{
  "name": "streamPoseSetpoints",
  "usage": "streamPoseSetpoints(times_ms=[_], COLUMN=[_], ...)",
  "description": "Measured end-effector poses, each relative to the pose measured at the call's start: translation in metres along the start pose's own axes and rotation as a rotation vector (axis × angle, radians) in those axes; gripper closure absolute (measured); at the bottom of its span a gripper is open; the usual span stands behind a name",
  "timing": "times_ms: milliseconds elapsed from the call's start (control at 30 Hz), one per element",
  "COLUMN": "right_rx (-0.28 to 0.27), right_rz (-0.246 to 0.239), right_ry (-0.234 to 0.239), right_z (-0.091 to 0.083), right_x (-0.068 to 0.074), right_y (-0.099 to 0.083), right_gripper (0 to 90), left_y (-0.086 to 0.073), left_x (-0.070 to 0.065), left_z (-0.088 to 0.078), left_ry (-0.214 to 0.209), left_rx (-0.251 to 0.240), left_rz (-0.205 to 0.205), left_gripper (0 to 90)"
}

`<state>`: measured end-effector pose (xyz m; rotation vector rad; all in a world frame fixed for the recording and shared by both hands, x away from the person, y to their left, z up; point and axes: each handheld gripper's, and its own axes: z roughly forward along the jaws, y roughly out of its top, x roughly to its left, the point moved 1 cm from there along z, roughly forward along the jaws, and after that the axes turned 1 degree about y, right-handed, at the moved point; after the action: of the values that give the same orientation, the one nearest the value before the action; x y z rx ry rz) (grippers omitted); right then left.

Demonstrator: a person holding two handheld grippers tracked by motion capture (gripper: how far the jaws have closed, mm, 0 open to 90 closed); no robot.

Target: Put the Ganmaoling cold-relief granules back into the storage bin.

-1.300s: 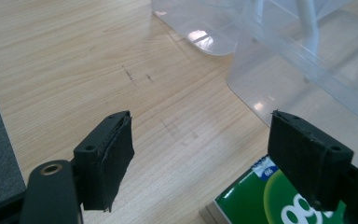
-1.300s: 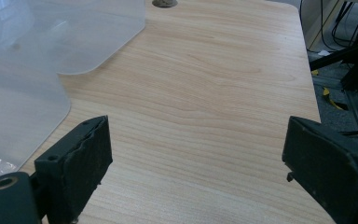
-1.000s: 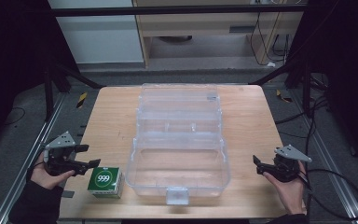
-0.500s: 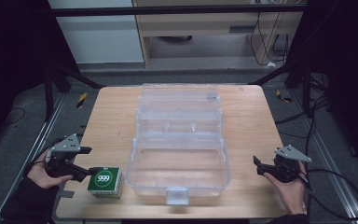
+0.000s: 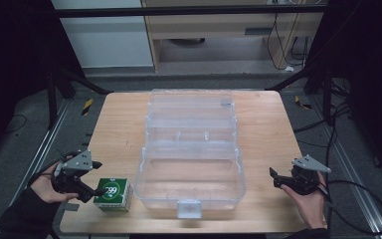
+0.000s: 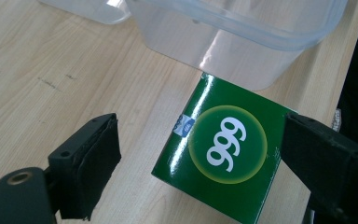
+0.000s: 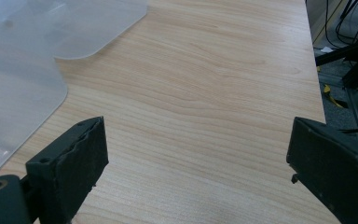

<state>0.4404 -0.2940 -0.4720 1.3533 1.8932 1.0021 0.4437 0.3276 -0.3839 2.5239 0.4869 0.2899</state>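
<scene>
A green carton marked 999 point(image 5: 112, 193) lies flat on the wooden table near its front left corner, just left of a clear plastic case point(image 5: 239, 172). My left gripper point(image 5: 99, 178) sits beside the carton, and its jaws have just been opening. In the left gripper view the carton point(image 6: 228, 158) lies between the spread jaws of the left gripper point(image 6: 205, 151). The left pad stands well clear of it and the right one is at its edge, so nothing is gripped. My right gripper point(image 5: 274, 178) stands open at the table's right side with nothing in it. Bare wood shows between the jaws of the right gripper point(image 7: 196, 154).
The clear case is open, its lid point(image 5: 189, 107) folded back toward the far side. Its near wall point(image 6: 242, 51) stands close behind the carton, and its rounded corner point(image 7: 14, 84) lies left of the right gripper. Bare table point(image 5: 263, 129) runs along the right. Dark floor and cables surround the table.
The left gripper's jaws have spread apart and the hand has eased slightly toward the near edge. The carton lies where it was. The right hand has not moved.
</scene>
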Motion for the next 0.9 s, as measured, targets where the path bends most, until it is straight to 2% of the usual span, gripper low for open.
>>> streamPoseSetpoints(times_ms=[67, 533, 833, 900], right_rx=[0.002, 0.021, 0.033, 0.036], right_rz=[-0.005, -0.015, -0.018, -0.021], right_ry=[0.001, 0.014, 0.017, 0.017], right_z=[0.001, 0.003, 0.004, 0.004], right_x=[0.0, 0.001, 0.002, 0.002], right_y=[0.0, -0.002, -0.003, -0.003], right_gripper=[5.4, 4.4, 3.6, 3.3], left_y=[0.001, 0.007, 0.006, 0.006], left_x=[-0.001, -0.011, -0.016, -0.016], left_z=[0.003, 0.018, 0.026, 0.028], left_ry=[-0.017, -0.058, -0.082, -0.077], left_rx=[0.014, 0.105, 0.137, 0.149], left_rz=[0.021, 0.113, 0.132, 0.136], left_gripper=[10.3, 6.1, 3.0, 2.2])
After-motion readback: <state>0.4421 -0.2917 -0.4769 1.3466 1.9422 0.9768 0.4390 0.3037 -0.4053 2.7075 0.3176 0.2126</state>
